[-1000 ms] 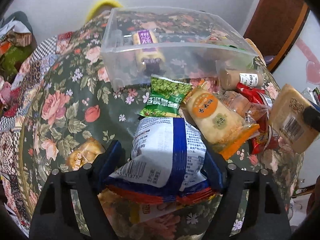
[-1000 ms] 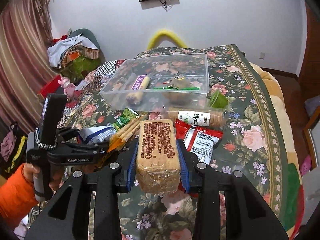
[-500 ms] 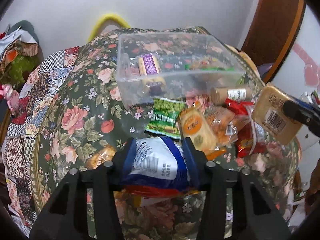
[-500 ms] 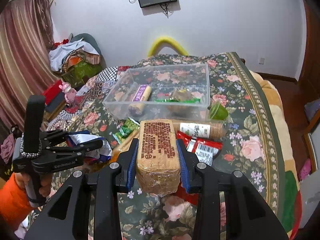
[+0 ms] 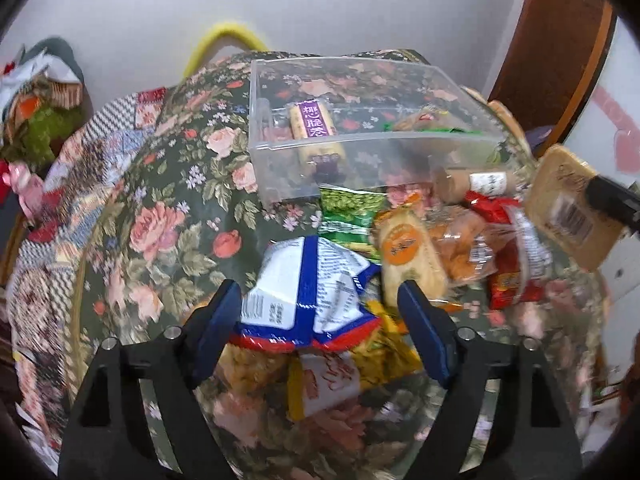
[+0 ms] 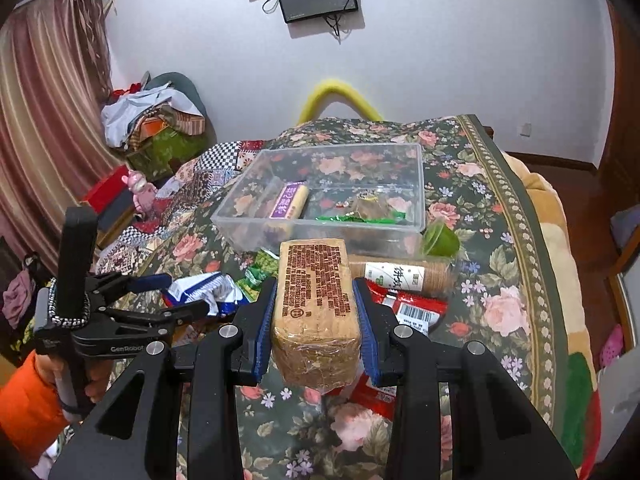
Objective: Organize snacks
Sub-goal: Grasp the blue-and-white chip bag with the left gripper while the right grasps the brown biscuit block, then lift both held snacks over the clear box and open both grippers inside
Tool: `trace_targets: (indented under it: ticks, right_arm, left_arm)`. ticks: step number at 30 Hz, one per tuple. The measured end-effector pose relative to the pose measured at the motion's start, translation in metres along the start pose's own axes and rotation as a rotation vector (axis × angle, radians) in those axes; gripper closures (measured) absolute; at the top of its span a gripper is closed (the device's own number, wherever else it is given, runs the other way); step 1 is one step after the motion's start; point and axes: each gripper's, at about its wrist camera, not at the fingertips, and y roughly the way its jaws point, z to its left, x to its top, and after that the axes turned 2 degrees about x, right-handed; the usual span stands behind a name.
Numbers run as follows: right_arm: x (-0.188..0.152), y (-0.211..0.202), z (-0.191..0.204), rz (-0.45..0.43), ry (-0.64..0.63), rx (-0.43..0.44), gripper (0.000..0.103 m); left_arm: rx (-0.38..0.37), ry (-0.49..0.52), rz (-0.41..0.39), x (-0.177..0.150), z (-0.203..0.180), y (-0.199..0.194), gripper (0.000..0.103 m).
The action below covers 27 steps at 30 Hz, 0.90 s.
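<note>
**Bin lies straight ahead of the loaded right gripper**

The right gripper [image 6: 316,320] clamps the brown pack [image 6: 314,292], long axis pointing at the bin [image 6: 320,196] mid-bed. The left gripper [image 5: 320,312] is opening around the blue bag [image 5: 308,280], farther off.

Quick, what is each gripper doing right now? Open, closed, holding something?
Left gripper: jaws opening, blue-and-white snack bag loose between them.
Right gripper: closed on a brown wrapped biscuit pack.

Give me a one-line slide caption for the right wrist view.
Right claw clamps a brown wrapped biscuit pack above the floral bedspread, facing the clear plastic bin.
</note>
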Motion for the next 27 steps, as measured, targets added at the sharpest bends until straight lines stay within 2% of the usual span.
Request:
trace_targets:
  ticks: [5, 10, 12, 13, 16, 21, 27]
  right_arm:
    - [0.0, 0.001, -0.006, 0.01, 0.019, -0.005, 0.07]
    - [0.001, 0.003, -0.011, 0.012, 0.023, -0.014, 0.07]
    - [0.002, 0.005, -0.012, 0.012, 0.024, -0.017, 0.07]
    - [0.002, 0.005, -0.013, 0.013, 0.025, -0.017, 0.07]
    - [0.004, 0.006, -0.013, 0.01, 0.027, -0.015, 0.07]
    - [0.013, 0.003, -0.011, -0.014, 0.017, -0.013, 0.07]
    - [0.031, 0.006, -0.006, -0.047, 0.006, -0.006, 0.07]
  left_arm:
    - [0.016, 0.031, 0.069, 0.005, 0.001, 0.034, 0.02]
    - [-0.029, -0.022, 0.137, 0.003, 0.009, 0.063, 0.019]
    - [-0.029, -0.03, 0.126, 0.001, 0.011, 0.066, 0.022]
    - [-0.043, -0.031, 0.111, 0.0, 0.011, 0.065, 0.031]
    - [-0.044, -0.031, 0.091, -0.002, 0.01, 0.059, 0.038]
    - [-0.022, -0.028, 0.052, -0.002, 0.011, 0.039, 0.042]
    - [-0.017, -0.04, -0.027, 0.015, 0.015, 0.004, 0.042]
